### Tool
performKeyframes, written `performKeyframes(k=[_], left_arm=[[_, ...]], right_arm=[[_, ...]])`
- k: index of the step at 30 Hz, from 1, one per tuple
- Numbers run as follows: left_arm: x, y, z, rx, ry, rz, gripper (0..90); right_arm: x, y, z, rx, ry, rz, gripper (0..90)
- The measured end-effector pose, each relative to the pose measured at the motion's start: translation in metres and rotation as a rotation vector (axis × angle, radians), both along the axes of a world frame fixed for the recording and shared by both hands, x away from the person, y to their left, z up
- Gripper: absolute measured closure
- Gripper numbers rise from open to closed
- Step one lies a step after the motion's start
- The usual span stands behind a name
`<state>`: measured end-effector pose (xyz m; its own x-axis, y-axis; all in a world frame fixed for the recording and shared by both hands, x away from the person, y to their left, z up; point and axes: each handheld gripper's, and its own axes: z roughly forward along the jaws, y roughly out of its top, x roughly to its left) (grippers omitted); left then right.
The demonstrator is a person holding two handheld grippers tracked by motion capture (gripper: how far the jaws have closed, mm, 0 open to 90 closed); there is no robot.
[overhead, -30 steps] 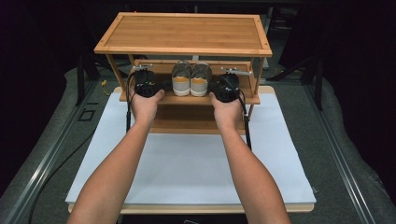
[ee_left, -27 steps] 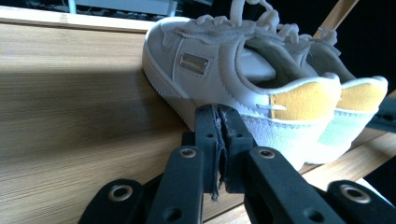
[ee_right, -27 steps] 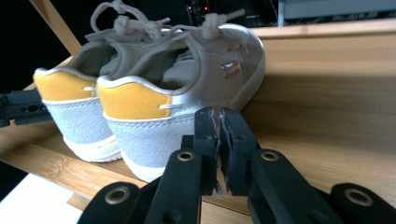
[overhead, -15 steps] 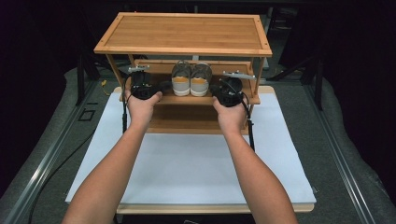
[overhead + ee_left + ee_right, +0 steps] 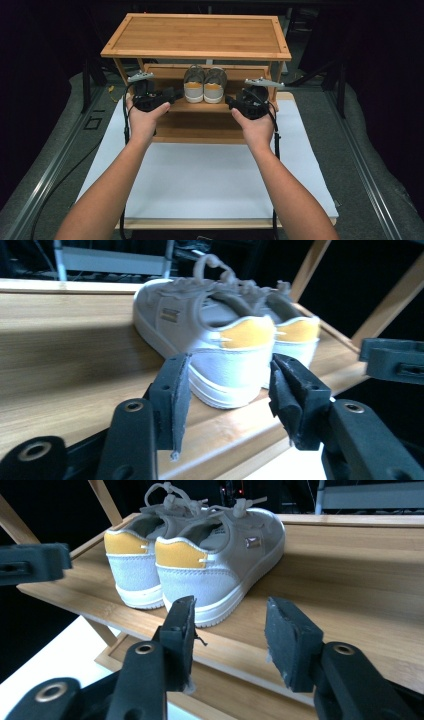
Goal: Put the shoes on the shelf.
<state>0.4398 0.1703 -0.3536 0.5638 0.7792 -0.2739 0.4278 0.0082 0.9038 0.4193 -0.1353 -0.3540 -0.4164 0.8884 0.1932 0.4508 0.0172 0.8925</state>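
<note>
**A:** What does the high view give you?

**B:** A bamboo rack (image 5: 197, 35) with a flat slatted top stands on a white board (image 5: 210, 175). On its middle shelf (image 5: 192, 106) sits a pair of shoes (image 5: 205, 85), heels toward me, side by side and touching. My left gripper (image 5: 172, 95) is just left of the pair, my right gripper (image 5: 231, 101) just right of it, both level with that shelf. Each carries a grey three-cornered plate on top.

**A:** And the left gripper view?

**B:** My jaws have just been opening and stand apart, holding nothing. Their pads (image 5: 179, 395) are matte black foam, frayed at the edges. The left shoe (image 5: 210, 340) shows beyond the gap, clear of both pads: grey suede-like upper, smooth white heel wrap, mustard-yellow heel tab, thick white rubber sole, pale laces. A small metallic tag sits on its side; I cannot read it. The shelf grain runs in long warm streaks.

**A:** The right gripper view?

**B:** The same story: these jaws have just been opening too and are released, nothing between them. The right shoe (image 5: 215, 560) lies ahead, its heel near the left-hand pad (image 5: 182, 630) as pictured, not touching. It bears a tiny metal tag on the side and printing on the insole, both too small to read.
</note>
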Motion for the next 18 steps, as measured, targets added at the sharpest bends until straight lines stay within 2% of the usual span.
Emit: performKeyframes(k=[5,6,7,9,15,17,18], left_arm=[[-0.012,0.006,0.004,0.002,-0.002,-0.033,44.7],[-0.015,0.007,0.004,0.008,-0.007,-0.040,43.8],[-0.019,0.009,0.004,0.013,-0.016,-0.047,43.2],[-0.024,0.012,0.004,0.017,-0.024,-0.068,42.0],[-0.040,0.019,-0.004,0.045,-0.033,-0.097,40.7],[-0.044,0.021,-0.008,0.057,-0.035,-0.104,40.6],[-0.046,0.022,-0.011,0.065,-0.036,-0.111,40.6]], right_arm=[[-0.008,-0.003,0.003,-0.013,-0.010,0.007,48.4],[-0.010,-0.004,0.004,-0.023,-0.007,0.004,47.5],[-0.012,-0.005,0.003,-0.012,-0.012,0.012,46.4],[-0.017,-0.007,0.002,-0.031,-0.008,0.020,44.9],[-0.032,-0.014,-0.004,-0.062,-0.002,0.038,42.6],[-0.037,-0.018,-0.006,-0.050,0.006,0.058,42.2],[-0.039,-0.019,-0.007,-0.047,0.001,0.049,42.1]])
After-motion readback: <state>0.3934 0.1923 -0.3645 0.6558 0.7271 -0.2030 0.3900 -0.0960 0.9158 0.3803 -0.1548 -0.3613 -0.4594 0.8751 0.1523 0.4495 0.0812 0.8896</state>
